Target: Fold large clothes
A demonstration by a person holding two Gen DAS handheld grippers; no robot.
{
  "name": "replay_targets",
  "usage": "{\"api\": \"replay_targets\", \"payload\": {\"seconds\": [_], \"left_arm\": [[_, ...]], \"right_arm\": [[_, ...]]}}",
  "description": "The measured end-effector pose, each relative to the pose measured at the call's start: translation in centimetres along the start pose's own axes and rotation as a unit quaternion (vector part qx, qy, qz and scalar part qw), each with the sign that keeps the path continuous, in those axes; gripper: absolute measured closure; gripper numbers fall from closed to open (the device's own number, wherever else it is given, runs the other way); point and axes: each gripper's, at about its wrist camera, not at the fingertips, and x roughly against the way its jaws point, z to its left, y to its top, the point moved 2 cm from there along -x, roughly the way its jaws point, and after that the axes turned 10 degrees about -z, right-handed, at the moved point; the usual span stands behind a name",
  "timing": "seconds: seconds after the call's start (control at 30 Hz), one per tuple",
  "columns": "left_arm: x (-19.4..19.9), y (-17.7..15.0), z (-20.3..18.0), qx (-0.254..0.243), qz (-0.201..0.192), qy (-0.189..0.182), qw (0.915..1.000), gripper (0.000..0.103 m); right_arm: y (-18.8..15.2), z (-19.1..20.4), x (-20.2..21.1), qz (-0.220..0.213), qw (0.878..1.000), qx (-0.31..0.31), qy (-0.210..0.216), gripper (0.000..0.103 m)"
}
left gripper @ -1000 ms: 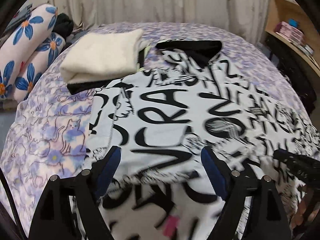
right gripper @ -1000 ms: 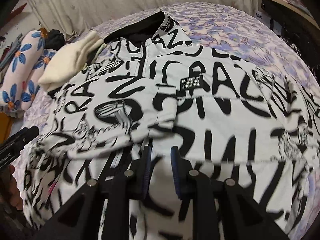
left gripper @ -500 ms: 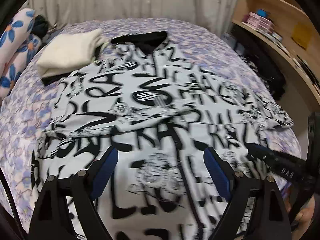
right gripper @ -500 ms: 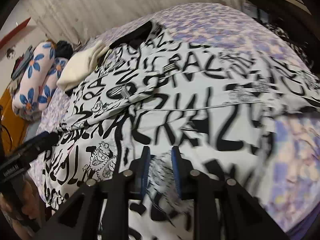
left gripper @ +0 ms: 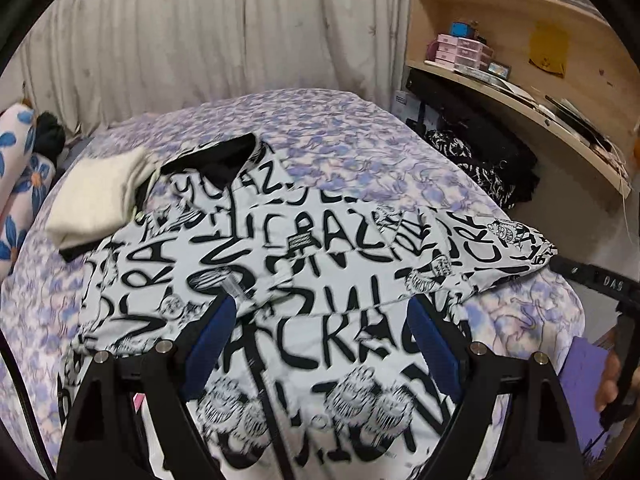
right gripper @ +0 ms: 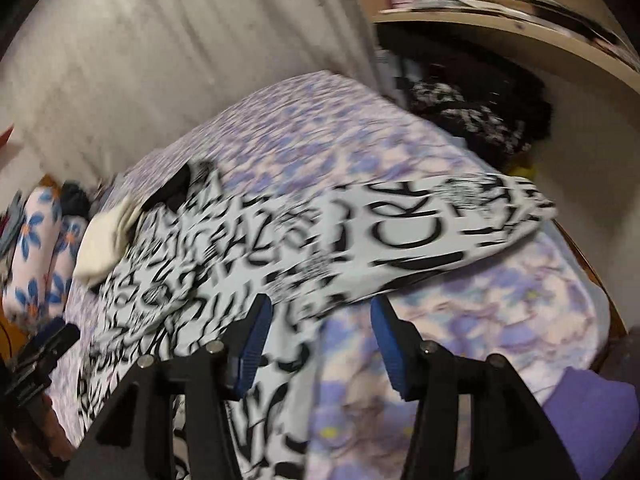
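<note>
A large white shirt (left gripper: 320,264) with black lettering and a black collar lies spread on the bed (left gripper: 344,148). One sleeve (right gripper: 460,216) reaches toward the bed's right edge. My left gripper (left gripper: 320,332) hovers over the shirt's lower part, open wide, with nothing between its blue pads (left gripper: 212,344). In the right wrist view my right gripper (right gripper: 320,336) hangs above the shirt's hem and the bare sheet. Its jaws are opening and nothing is pressed between them. The right gripper's black body (left gripper: 600,280) shows at the left wrist view's right edge, and the left gripper (right gripper: 44,344) at the other view's lower left.
A folded cream garment (left gripper: 96,200) lies by the shirt's collar. Blue-flowered pillows (left gripper: 20,184) sit at the far left. A wooden desk with shelves (left gripper: 520,92) runs along the right, with dark clothes (left gripper: 480,160) piled under it. A pale curtain (left gripper: 200,40) hangs behind the bed.
Both grippers have pulled back and up from the shirt and swung toward the bed's right side. The right jaws, nearly shut before, have spread apart. The left stays wide open.
</note>
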Motion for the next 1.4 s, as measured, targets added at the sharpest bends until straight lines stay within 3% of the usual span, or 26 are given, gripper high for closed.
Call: {"api": "replay_targets", "payload": {"seconds": [0.23, 0.4, 0.57, 0.73, 0.93, 0.97, 1.0, 1.03, 1.27, 1.4], "left_arm": [[-4.1, 0.3, -3.1, -0.023, -0.008, 0.02, 0.9995, 0.017], [-7.1, -0.4, -4.0, -0.027, 0.001, 0.033, 0.9991, 0.017], [-9.6, -1.2, -3.8, -0.022, 0.013, 0.038, 0.9989, 0.017], [-11.0, -1.5, -3.2, -0.013, 0.023, 0.04, 0.9988, 0.017], [-12.0, -1.9, -2.4, 0.001, 0.032, 0.038, 0.9988, 0.017], [-12.1, -2.0, -2.2, 0.003, 0.034, 0.038, 0.9987, 0.017], [-12.2, -2.1, -2.1, 0.005, 0.035, 0.039, 0.9986, 0.017], [-12.2, -2.2, -1.9, 0.006, 0.037, 0.038, 0.9986, 0.017], [-11.8, -2.8, -0.5, 0.012, 0.041, 0.045, 0.9981, 0.017], [-11.1, -3.1, 1.0, 0.028, 0.043, 0.046, 0.9976, 0.017]], "right_arm": [[1.5, -8.1, -3.1, 0.001, 0.996, -0.07, -0.06, 0.051], [0.6, -13.0, -7.6, 0.038, 0.986, -0.136, -0.086, 0.051], [-0.5, -16.4, -11.7, 0.072, 0.973, -0.193, -0.109, 0.051], [-0.6, -17.9, -14.2, 0.077, 0.965, -0.219, -0.119, 0.051], [-0.2, -17.7, -15.4, 0.056, 0.969, -0.203, -0.13, 0.054], [-0.2, -17.5, -15.4, 0.051, 0.97, -0.198, -0.129, 0.061], [-0.1, -17.4, -15.6, 0.051, 0.972, -0.191, -0.127, 0.082], [0.0, -17.2, -15.6, 0.05, 0.973, -0.182, -0.13, 0.089], [3.3, -12.3, -11.2, -0.051, 0.984, -0.102, -0.139, 0.097], [6.1, -4.9, -7.2, -0.127, 0.987, -0.029, -0.092, 0.097]]}}
